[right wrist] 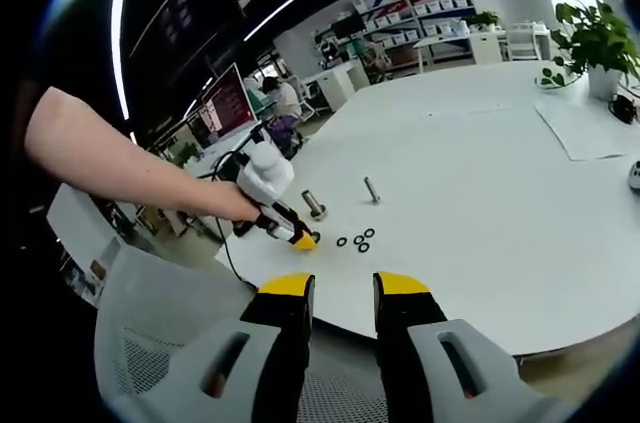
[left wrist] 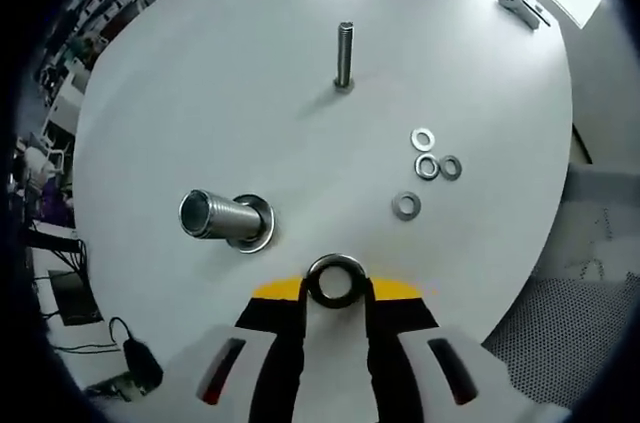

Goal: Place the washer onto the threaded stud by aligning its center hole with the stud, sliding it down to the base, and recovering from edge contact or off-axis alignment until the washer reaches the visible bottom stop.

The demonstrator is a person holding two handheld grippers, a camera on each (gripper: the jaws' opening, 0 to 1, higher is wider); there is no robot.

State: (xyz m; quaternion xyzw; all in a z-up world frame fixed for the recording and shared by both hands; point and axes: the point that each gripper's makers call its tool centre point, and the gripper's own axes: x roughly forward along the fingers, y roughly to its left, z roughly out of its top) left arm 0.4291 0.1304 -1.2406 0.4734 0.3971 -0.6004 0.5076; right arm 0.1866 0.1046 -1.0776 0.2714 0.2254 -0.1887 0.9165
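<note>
My left gripper (left wrist: 335,295) is shut on a steel washer (left wrist: 336,262), held flat between its yellow-tipped jaws above the white table (left wrist: 200,113). The slim threaded stud (left wrist: 344,53) stands upright well ahead of the washer, apart from it. In the right gripper view a person's arm holds that left gripper (right wrist: 303,237) near the table's near edge, with the stud (right wrist: 372,190) beyond it. My right gripper (right wrist: 345,288) hovers off the table's edge, open, with nothing between its jaws.
A thicker threaded post with a flange (left wrist: 228,219) stands to the left of the held washer. Several loose washers (left wrist: 428,167) lie to the right, also seen as loose washers (right wrist: 355,240). A mesh chair (right wrist: 150,343) sits below the right gripper; paper (right wrist: 590,133) and a plant (right wrist: 590,38) are at the far side.
</note>
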